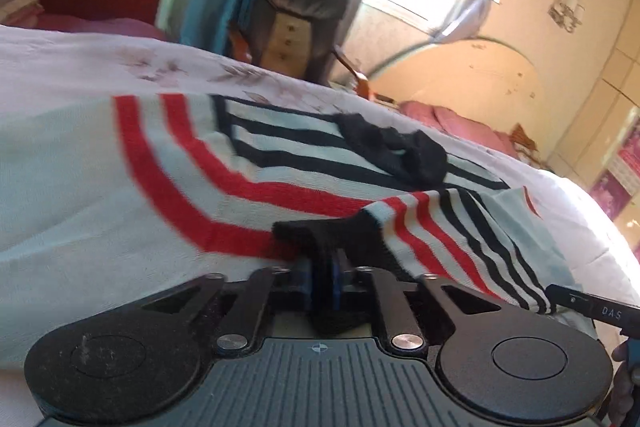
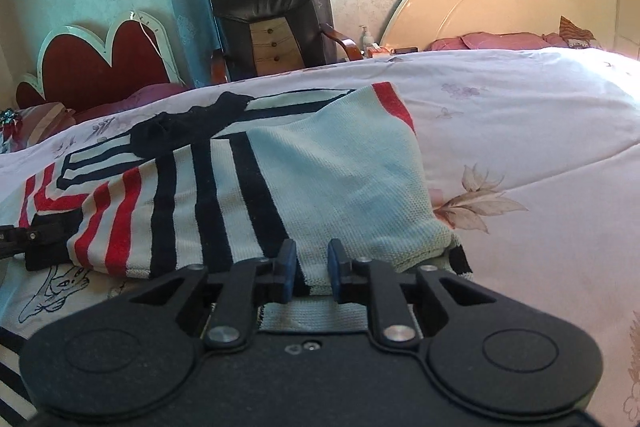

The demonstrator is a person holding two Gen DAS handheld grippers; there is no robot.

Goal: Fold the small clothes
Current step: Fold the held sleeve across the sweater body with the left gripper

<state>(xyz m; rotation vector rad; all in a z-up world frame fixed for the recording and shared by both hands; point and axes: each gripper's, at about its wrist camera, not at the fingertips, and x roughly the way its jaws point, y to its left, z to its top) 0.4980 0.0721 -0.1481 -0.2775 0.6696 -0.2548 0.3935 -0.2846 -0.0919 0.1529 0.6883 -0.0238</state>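
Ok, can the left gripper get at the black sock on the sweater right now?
Probably not yet. The sock lies uncovered on the sweater just ahead, with nothing between, but the left gripper is shut on the sleeve's black cuff and would have to let go first.

A knitted sweater [image 2: 340, 179] lies spread on the bed, pale mint-white with bold red and navy stripes that bend at angles across it. Its near part is folded over onto the rest, so a plain pale panel faces up on the right and striped knit sits to the left. The near edge is bunched and slightly lifted. A small black garment [image 1: 400, 147], crumpled and too dark to make out further, rests on the sweater's far striped area, touching it.
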